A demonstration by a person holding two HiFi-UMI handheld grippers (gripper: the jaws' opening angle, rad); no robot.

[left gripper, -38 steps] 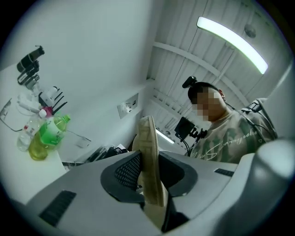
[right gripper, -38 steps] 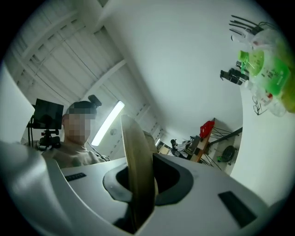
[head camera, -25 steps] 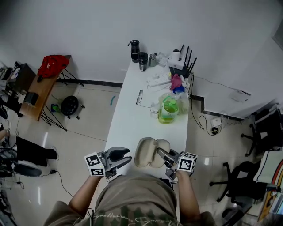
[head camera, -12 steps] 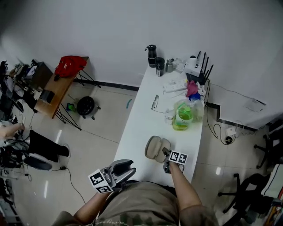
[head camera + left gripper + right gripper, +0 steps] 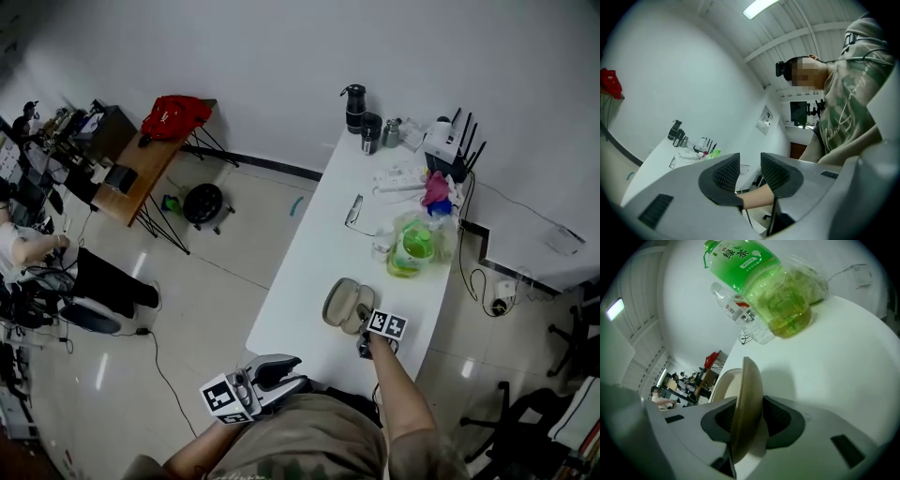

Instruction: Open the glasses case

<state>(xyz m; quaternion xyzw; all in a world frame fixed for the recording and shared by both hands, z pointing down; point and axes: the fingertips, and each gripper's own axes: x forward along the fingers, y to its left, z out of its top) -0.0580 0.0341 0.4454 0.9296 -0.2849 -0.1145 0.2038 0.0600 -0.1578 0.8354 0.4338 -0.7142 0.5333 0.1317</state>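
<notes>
Glasses case (image 5: pixel 348 305) lies on table (image 5: pixel 314 258), before bottle (image 5: pixel 412 247).

Glasses case (image 5: pixel 345 305) on table (image 5: pixel 319 253): matt beige, leather-like. Table: smooth white. Green bottle (image 5: pixel 413 246) on table: clear glossy plastic. Floor (image 5: pixel 234 253) beside table: glossy tiles.

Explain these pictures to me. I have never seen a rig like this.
No robot: a person holds hand-held tongs, each with a camera; a third camera sits on the head. The head view looks down at a table with an open glasses case, a green bottle, spectacles and a router. The left gripper view shows the left tongs open and empty, off the table. The right gripper view shows the right tongs, which have just been opening, around one half of the case, seemingly not pinching it.
</notes>
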